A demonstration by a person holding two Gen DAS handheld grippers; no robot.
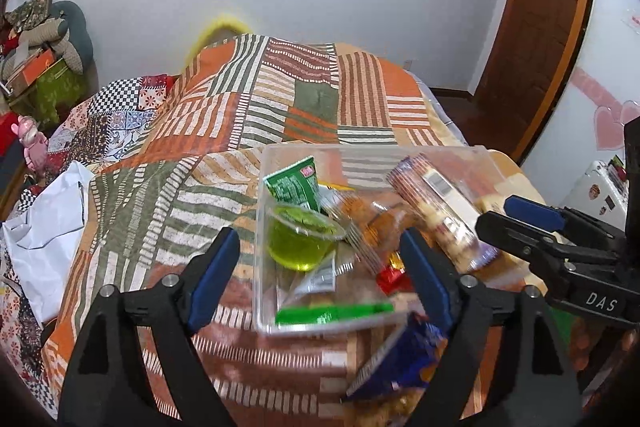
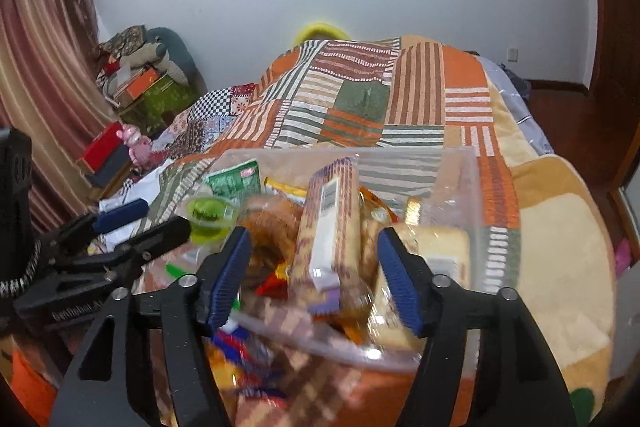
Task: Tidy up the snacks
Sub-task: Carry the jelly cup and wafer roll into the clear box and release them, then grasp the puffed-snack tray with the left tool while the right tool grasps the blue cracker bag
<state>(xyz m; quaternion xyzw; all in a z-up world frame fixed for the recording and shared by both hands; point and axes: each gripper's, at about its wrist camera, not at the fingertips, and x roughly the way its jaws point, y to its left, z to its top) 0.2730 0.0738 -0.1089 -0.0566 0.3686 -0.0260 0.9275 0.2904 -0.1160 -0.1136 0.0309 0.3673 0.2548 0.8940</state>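
Shows a clear bin (image 1: 262, 267) on the quilt (image 1: 304, 99), loaded with snacks: jelly cup (image 1: 304, 239) and green packet (image 1: 294, 183) at its left end, long biscuit pack (image 2: 332, 223) lying aslant over the heap, wrapped cake (image 2: 440, 251) at the right end. Leaves a blue bag (image 1: 400, 363) outside, just in front of the bin's near wall. Finds the left gripper (image 1: 320, 239) spread wide above the bin's near left corner, pinching nothing; likewise the right gripper (image 2: 314, 281), parted on either side of the biscuit pack with neither pad pressing on it. As for handling: probably light all round, so no strain on either hand. Expect the blue bag to be soft, crinkly and slippery, with brittle contents; pinch it by a sealed edge or across a flat end, gently, not across the puffed middle. Treat the biscuit pack as stiff along its length but breakable; take it across the narrow width near the middle to keep it from tipping. Keep the jelly cup upright, hold it by its rim or waist, and avoid squeezing the thin wall or the peel lid. Spare the cake any hard grip; likely to squash.
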